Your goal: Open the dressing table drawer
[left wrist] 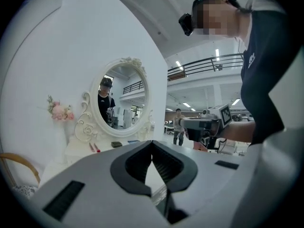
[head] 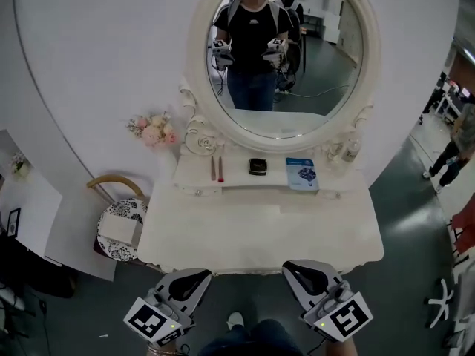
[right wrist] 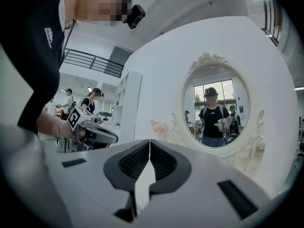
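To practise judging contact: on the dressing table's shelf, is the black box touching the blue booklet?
Apart. The head view shows a strip of bare white shelf between the black box and the blue booklet.

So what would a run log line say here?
stage: before contact | left gripper: shut, empty | right gripper: shut, empty | dressing table: ahead, untouched

Left tongs (head: 199,274) and right tongs (head: 294,268) point level, side by side, jaws pressed together
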The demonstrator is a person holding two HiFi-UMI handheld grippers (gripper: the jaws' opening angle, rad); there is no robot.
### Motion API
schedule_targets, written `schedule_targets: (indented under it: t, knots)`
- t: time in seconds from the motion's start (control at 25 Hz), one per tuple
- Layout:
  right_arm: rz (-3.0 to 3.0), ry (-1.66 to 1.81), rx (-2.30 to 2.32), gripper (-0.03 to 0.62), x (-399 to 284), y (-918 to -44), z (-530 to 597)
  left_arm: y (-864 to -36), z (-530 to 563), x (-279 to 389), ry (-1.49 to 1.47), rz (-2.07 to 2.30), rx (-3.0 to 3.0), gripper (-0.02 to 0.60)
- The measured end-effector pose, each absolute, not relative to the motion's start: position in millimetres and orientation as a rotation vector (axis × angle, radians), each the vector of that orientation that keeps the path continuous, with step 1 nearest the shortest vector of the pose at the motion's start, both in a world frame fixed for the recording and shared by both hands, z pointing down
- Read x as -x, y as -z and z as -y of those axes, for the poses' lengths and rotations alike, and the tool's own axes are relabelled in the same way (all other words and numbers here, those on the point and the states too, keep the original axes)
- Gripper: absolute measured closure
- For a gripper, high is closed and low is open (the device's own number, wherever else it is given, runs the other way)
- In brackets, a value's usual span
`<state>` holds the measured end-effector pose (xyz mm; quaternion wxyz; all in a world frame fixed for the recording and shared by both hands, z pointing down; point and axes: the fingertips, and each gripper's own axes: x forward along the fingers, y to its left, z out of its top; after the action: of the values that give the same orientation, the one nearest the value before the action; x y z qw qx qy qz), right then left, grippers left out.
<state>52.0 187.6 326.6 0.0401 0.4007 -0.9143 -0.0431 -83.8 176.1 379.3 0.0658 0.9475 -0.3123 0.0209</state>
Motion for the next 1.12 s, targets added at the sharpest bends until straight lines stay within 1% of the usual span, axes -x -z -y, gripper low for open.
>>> schedule_targets:
  t: [0.32, 0.56, 0.88, 1.12]
  knots:
    - [2.804, 0.049, -1.129, 0.574, -48.2, -348.2, -148.9, -400.7, -139.6, 87.2, -0.077, 1.024, -2.756, 0.565]
    - [2.842, 0.045, -0.988, 0.574, -53.9, -355.0, -100.0, -410.7, -102.8, 83.1, -0.083, 1.14, -2.674, 0.565]
    - [2.891, 0.065, -0.788, 0.574, -61.1, -360.5, -44.8, -409.0, -50.1, 69.6, -0.019, 1.289, -2.599, 0.565]
    - [2.902, 0.019, -0.697, 0.576, -57.4, -371.4, -15.2, -421.8, -17.5, 75.3, -0.054, 1.385, -2.562, 0.565]
